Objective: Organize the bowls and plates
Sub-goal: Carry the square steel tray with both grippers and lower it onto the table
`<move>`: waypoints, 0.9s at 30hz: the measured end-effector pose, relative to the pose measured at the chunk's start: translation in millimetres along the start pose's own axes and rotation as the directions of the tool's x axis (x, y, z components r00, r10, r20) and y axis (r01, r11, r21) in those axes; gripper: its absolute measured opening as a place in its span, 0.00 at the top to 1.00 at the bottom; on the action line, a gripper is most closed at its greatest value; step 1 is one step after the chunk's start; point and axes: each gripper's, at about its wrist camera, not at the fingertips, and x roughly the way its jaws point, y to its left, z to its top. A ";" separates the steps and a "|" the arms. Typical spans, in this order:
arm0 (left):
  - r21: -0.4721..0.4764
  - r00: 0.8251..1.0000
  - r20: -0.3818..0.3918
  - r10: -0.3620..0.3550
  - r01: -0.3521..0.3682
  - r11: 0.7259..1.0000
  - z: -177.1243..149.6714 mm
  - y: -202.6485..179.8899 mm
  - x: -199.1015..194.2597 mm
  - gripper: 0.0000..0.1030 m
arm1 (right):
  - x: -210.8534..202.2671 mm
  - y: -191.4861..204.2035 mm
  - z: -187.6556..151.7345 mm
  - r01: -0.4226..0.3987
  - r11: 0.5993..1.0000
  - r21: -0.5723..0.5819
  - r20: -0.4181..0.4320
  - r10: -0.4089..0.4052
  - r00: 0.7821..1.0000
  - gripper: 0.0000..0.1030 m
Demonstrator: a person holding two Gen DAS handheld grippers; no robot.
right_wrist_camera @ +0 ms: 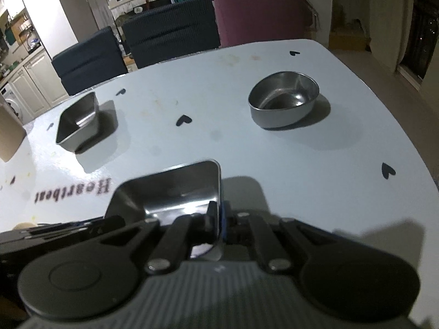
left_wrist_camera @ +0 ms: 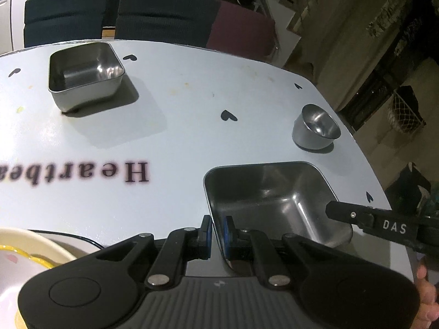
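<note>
A large square steel bowl (left_wrist_camera: 271,197) sits near me on the white table (left_wrist_camera: 178,126). My left gripper (left_wrist_camera: 217,233) is shut on its left wall. My right gripper (right_wrist_camera: 218,219) is shut on its right wall, and the bowl also shows in the right wrist view (right_wrist_camera: 170,192). The right gripper's finger (left_wrist_camera: 354,215) shows at the bowl's right rim. A smaller square steel bowl (left_wrist_camera: 85,78) (right_wrist_camera: 78,126) stands at the far left. A round steel bowl (left_wrist_camera: 317,126) (right_wrist_camera: 284,98) stands at the far right.
A cream and yellow-rimmed plate stack (left_wrist_camera: 33,252) lies at the near left. Dark blue chairs (left_wrist_camera: 68,13) and a maroon chair (left_wrist_camera: 241,27) stand behind the far table edge. A brown board (right_wrist_camera: 8,134) is at the left edge.
</note>
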 end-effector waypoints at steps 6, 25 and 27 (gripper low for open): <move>0.006 1.000 -0.001 -0.014 0.014 1.000 -0.4 -0.8 0.1 0.91 | 9.6 -3.7 2.1 0.015 1.000 -0.013 -0.026 -0.015 1.000 0.96; -0.009 1.000 -0.006 -0.026 0.026 1.000 0.1 2.6 -0.8 0.91 | 24.8 -6.7 -1.8 0.028 0.999 -0.025 -0.077 -0.030 0.997 0.95; -0.017 1.000 -0.010 -0.029 0.029 0.999 0.3 3.6 -0.4 0.91 | 24.3 -7.5 -2.1 0.024 1.000 -0.020 -0.078 -0.026 0.997 0.95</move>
